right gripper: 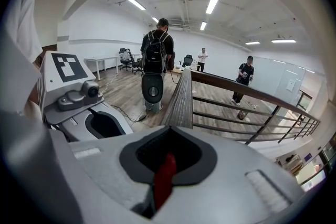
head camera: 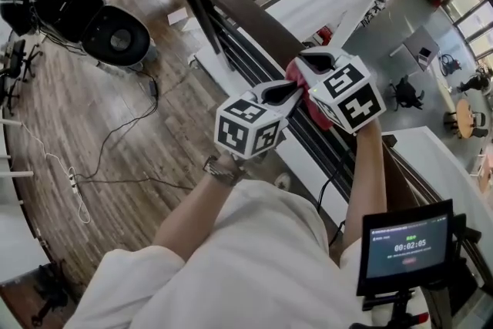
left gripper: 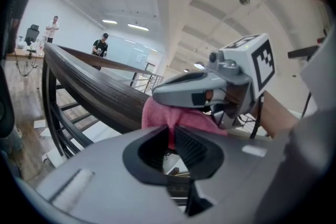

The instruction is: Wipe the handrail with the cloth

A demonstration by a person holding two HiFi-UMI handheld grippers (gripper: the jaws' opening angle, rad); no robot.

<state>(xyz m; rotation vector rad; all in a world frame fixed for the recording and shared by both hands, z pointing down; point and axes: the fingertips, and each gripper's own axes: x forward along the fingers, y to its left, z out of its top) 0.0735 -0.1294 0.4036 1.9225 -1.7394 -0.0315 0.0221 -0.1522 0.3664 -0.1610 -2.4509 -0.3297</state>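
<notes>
The dark wooden handrail [head camera: 231, 4] runs from the upper left down to the lower right, and a red-pink cloth [head camera: 297, 81] is draped over it between my two grippers. My left gripper [head camera: 291, 91] comes at the rail from the floor side. In the left gripper view its jaws [left gripper: 170, 139] pinch a fold of the cloth [left gripper: 184, 119] beside the handrail [left gripper: 89, 89]. My right gripper [head camera: 310, 58] sits on top of the rail. In the right gripper view, its jaws [right gripper: 167, 165] are shut on a red strip of the cloth [right gripper: 165, 180], and the handrail [right gripper: 181, 97] stretches ahead.
Beyond the rail is a drop to a lower floor [head camera: 400, 27]. A black round device [head camera: 117, 38] and cables [head camera: 115, 135] lie on the wood floor. A screen on a stand [head camera: 404, 246] is at the lower right. A person with a backpack [right gripper: 156, 55] stands by the rail.
</notes>
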